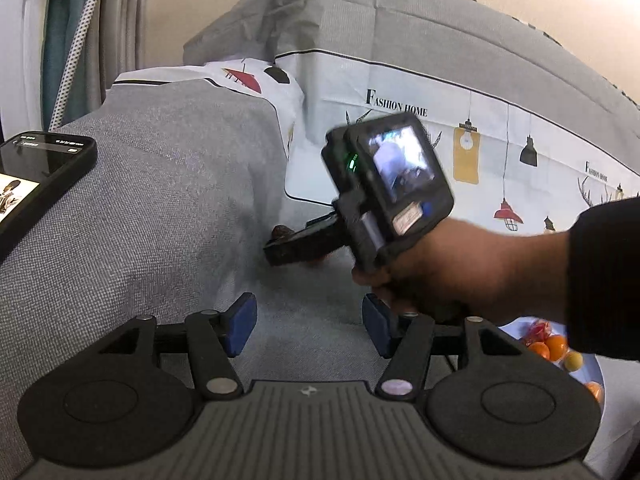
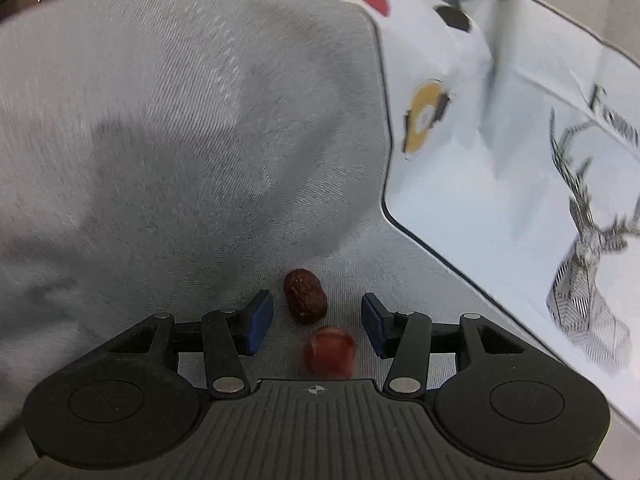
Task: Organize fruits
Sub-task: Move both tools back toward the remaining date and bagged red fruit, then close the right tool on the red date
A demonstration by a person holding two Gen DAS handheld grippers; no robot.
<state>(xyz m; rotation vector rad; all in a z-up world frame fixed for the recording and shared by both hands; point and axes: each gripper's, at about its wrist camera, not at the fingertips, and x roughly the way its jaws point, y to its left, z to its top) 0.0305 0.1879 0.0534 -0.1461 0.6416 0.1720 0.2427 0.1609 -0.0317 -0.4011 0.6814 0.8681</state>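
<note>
A large grey fabric storage box (image 1: 400,32) printed with lamps and the words "Fashion Home" fills the back of the room. In front of it spreads a grey woven cloth (image 1: 168,184) that covers the work surface, and a dark phone (image 1: 36,176) rests at its left edge.

A person's hand in a dark sleeve reaches in from the right, holding the right gripper (image 2: 316,318) low over the cloth close to the box's corner. At the lower right, partly hidden under that arm, a pale plate (image 1: 596,368) holds small orange and yellow fruits (image 1: 556,348).

The left gripper (image 1: 310,324) hangs over bare cloth, jaws spread, nothing between them.

The right gripper's jaws are also spread. From its own view, two small fruits lie on the cloth in the gap: a wrinkled dark red date (image 2: 305,295) just ahead of the blue pads (image 2: 260,320), and a smoother, blurred red fruit (image 2: 330,352) nearer the gripper body. Neither touches a pad.

The step in hand looks like sorting these reds into their own group. To do it well, the hand should lift straight back without sweeping sideways, since round fruit rolls easily on soft cloth. If another pick follows, centre on one fruit only and close gently; the two sit nearly touching, so a wide grab could nudge the second away.
</note>
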